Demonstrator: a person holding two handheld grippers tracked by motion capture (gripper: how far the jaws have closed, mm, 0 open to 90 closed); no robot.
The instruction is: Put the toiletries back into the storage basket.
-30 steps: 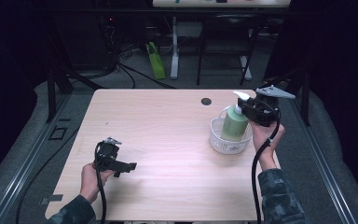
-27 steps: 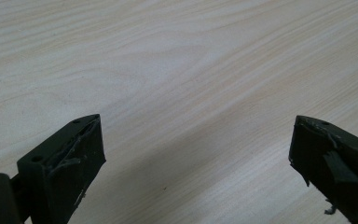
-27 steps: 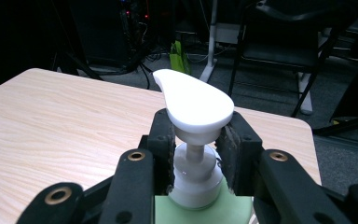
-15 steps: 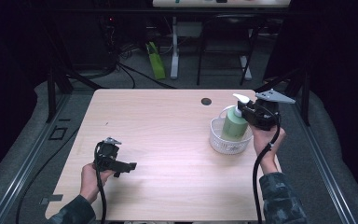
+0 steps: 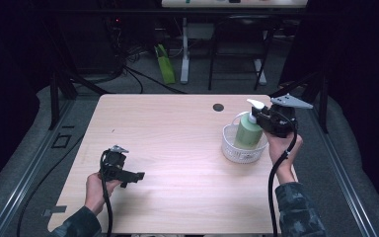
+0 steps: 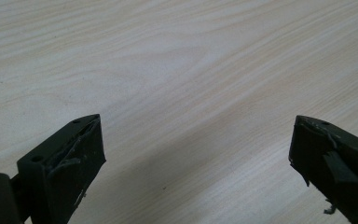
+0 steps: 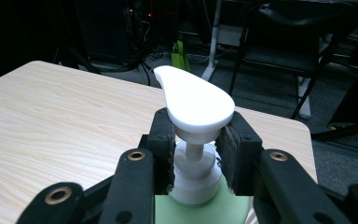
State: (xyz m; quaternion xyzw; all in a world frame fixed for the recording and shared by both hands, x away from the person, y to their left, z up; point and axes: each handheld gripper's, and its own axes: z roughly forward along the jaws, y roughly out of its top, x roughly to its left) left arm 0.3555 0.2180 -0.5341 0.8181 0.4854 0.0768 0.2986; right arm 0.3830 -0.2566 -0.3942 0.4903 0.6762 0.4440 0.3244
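The big wooden table [image 5: 177, 148] lies under the left gripper [image 6: 196, 154], whose jaws stand wide apart with nothing between them, the white basket [image 5: 234, 148] sits below the right gripper [image 7: 196, 154], and its jaws squeeze the green soap bottle [image 5: 248, 133] by its white neck.

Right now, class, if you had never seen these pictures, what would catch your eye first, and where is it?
First, the green pump bottle standing in the white basket near the table's right edge, the right gripper closed around its white neck under the pump head. Next, the left gripper near the front left, its jaws wide apart over bare wooden table.
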